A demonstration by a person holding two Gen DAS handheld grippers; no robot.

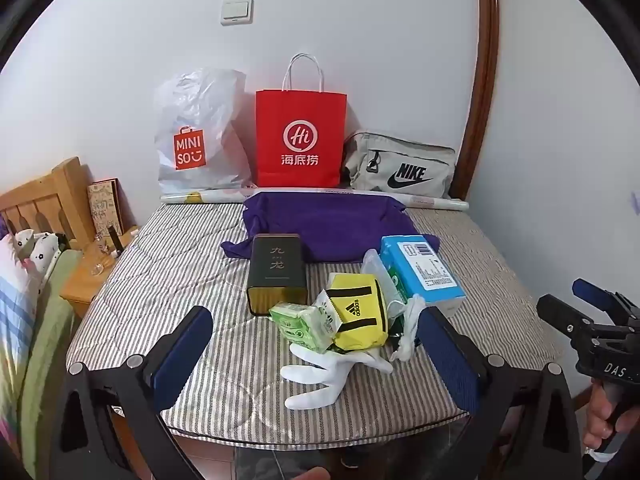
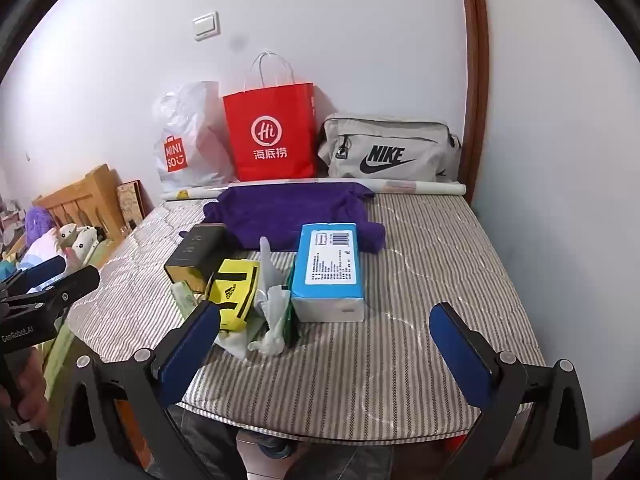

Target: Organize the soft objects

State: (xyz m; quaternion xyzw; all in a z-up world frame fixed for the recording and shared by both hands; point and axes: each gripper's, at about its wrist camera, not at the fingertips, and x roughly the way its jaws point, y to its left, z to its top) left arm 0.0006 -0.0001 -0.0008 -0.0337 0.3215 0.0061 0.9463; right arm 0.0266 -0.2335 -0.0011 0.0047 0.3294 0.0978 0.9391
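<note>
Both pairs of jaws stand spread wide with nothing between them: the left gripper (image 1: 316,344) hovers over the near edge of the striped mattress (image 1: 180,264), and the right gripper (image 2: 326,338) hangs beside it, each held by a hand of which only a part shows at the frame edges.

A cluster of soft things lies on the mattress just ahead of the left gripper. White gloves (image 1: 320,372) sprawl nearest, partly under a yellow pouch (image 1: 358,316) with black stripes. A green tissue pack (image 1: 300,326) touches the pouch on its left; its print is too small to read. Crumpled clear plastic (image 1: 378,268) rises behind the pouch, and what it wraps is hard to make out. A blue box (image 2: 328,266) lies to the right of the pile, and a dark tin (image 1: 276,272) with gold trim stands to the left. In the right wrist view the left finger of the right gripper hides part of the pouch.

Behind them a purple cloth (image 1: 328,224) is spread across the mattress, its far edge touching a paper roll (image 1: 436,202) whose middle the cloth covers. Against the wall stand a white plastic bag (image 1: 196,136), a red paper bag (image 1: 300,140) and a grey sling bag (image 1: 400,168).

Left of the mattress, a wooden headboard (image 1: 44,200) and bedding are cut off by the lens rim.
</note>
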